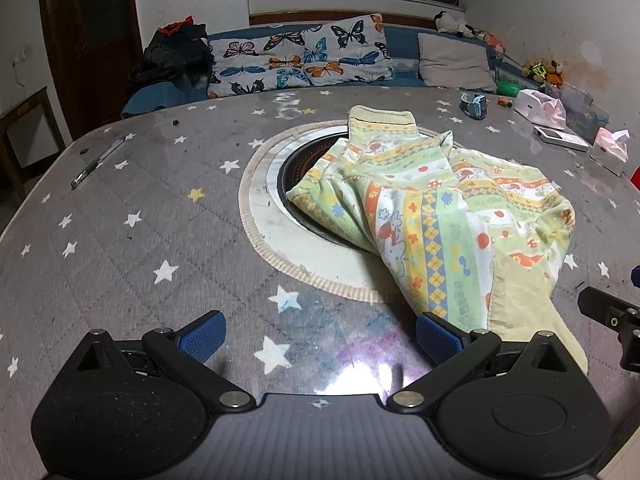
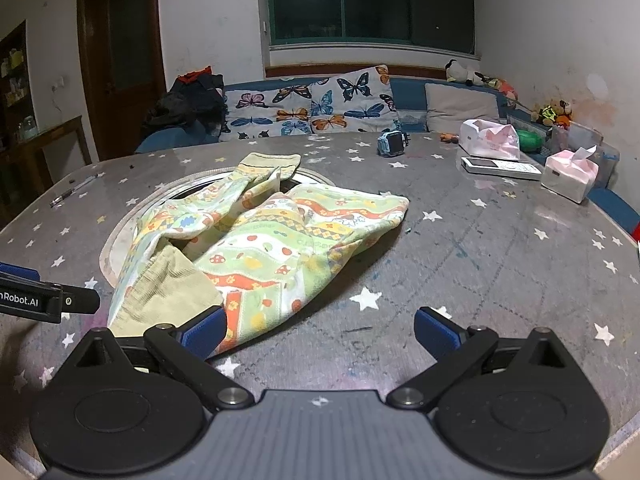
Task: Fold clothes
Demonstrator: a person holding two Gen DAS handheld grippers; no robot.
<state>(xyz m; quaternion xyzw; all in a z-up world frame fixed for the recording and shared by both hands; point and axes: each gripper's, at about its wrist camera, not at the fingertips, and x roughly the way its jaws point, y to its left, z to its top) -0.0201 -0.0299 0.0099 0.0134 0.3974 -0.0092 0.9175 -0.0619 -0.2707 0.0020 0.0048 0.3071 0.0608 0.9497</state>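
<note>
The small garment of soft cotton, printed in pale green, yellow and orange bands with cartoon figures [image 1: 432, 208], lies in a loose heap, not in a neat fold. Its layers overlap at odd angles, ridges and puckers run across the cloth, and no clean, squared edge shows. By that look the folding is not complete: the cloth would need flattening and its parts laying over one another in order. Whether some fold has been made in it cannot be told from the bunched layers.

The garment rests on the grey, star-printed tablecloth of the round table [image 1: 132, 240], partly draped over the round recessed burner with its white ring [image 1: 276, 200] at the table's middle. One ribbed, pale yellow cuff [image 1: 380, 118] points toward the far side, and a second ribbed yellow band [image 2: 168, 288] lies at the near edge, close to both grippers. This suggests a child's trousers or a long-sleeved top; which one cannot be settled.

The left gripper [image 1: 320, 336] has its blue-padded fingers spread wide with nothing between them, its right finger just beside the near hem. The right gripper [image 2: 320, 332] is likewise spread and empty, its left finger at the edge of the cloth; whether it touches is unclear.
</note>
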